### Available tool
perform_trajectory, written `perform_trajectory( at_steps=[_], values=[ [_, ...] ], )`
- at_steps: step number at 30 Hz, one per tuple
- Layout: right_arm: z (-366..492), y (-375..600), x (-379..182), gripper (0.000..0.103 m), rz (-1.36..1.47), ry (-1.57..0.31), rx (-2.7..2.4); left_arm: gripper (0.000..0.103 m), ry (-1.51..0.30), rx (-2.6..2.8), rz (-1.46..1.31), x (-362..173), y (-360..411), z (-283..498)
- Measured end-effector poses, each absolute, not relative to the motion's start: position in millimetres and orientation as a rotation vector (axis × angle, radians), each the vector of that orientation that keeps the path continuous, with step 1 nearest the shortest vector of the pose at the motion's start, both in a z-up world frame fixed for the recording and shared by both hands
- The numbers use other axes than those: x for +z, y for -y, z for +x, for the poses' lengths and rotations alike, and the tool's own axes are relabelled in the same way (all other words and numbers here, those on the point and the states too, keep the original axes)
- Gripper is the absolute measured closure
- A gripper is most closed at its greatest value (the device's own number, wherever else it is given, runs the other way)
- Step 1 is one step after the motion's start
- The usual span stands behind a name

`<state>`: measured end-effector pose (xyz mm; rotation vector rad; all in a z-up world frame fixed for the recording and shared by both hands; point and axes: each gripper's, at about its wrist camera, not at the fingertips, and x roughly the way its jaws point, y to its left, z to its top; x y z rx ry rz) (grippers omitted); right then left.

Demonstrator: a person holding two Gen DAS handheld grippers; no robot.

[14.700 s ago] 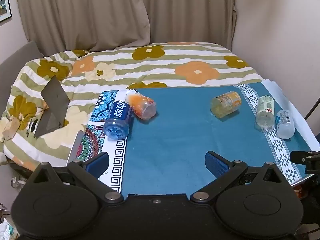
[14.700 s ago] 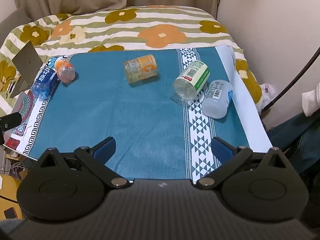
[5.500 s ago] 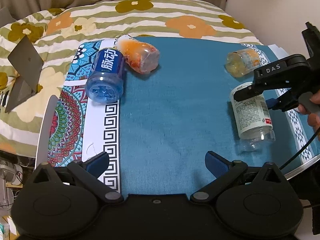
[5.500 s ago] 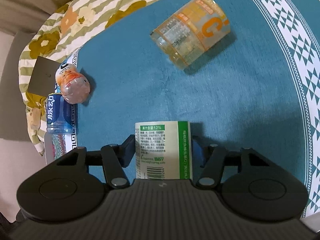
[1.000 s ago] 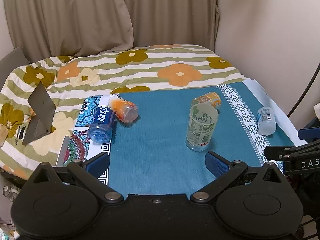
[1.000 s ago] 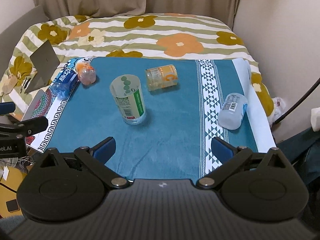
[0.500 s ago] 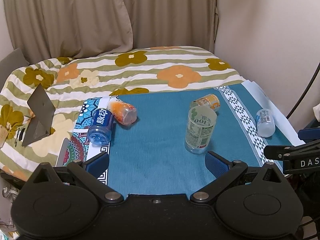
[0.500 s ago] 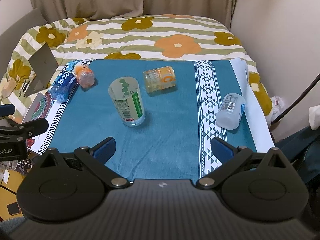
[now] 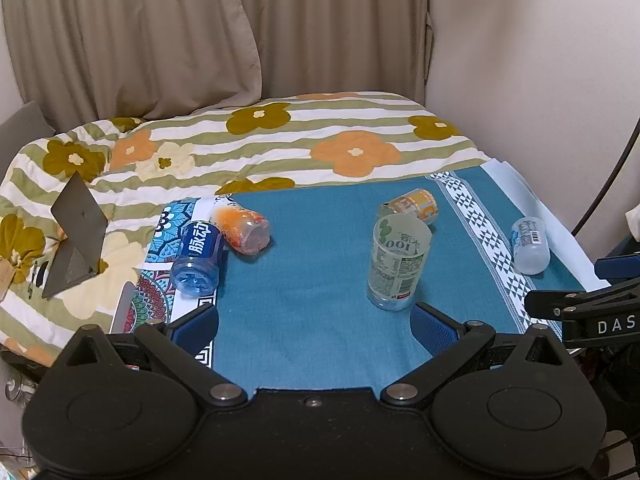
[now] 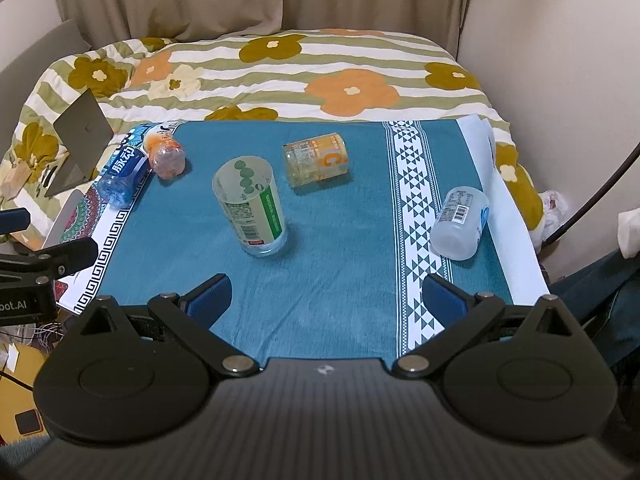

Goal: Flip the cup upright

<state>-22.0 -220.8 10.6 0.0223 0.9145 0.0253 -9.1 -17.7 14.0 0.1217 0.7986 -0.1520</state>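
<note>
Both grippers are pulled back low at the near edge of the teal cloth (image 10: 340, 288), and neither has anything between its blue pads. Left gripper (image 9: 314, 322) fills the bottom of its own view, level, fingers spread wide and aimed up-frame over the cloth. Right gripper (image 10: 326, 296) is the same deal: released, jaws gaping, pointing up-frame at the middle of the cloth. Each one peeks into the other's view at a side edge.

Green-label cup (image 10: 252, 208) sits just left of centre in the right wrist view, and centre-right in the left wrist view (image 9: 398, 264). It's standing on end, long axis vertical, open mouth pointing up, clear base on the cloth. It looks a bit leaned, though that could just be fisheye.

Everything else is lying on its side: orange-label cup (image 10: 318, 160) just above the standing one, clear cup (image 10: 460, 222) at the right on the white border, and the blue bottle cup (image 10: 124, 174) touching the orange-fruit cup (image 10: 166, 154) at the upper left. Floral blanket (image 10: 280, 76) covers the bed behind, with a grey stand (image 10: 80, 140) on it at the left.
</note>
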Motion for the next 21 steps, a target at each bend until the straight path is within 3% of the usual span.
perform_trajectory(
  at_steps=[21],
  values=[
    [-10,226,-1,0.0,0.046,-0.871,0.044,0.0,-0.794,-0.102,0.107,10,12,0]
  ],
)
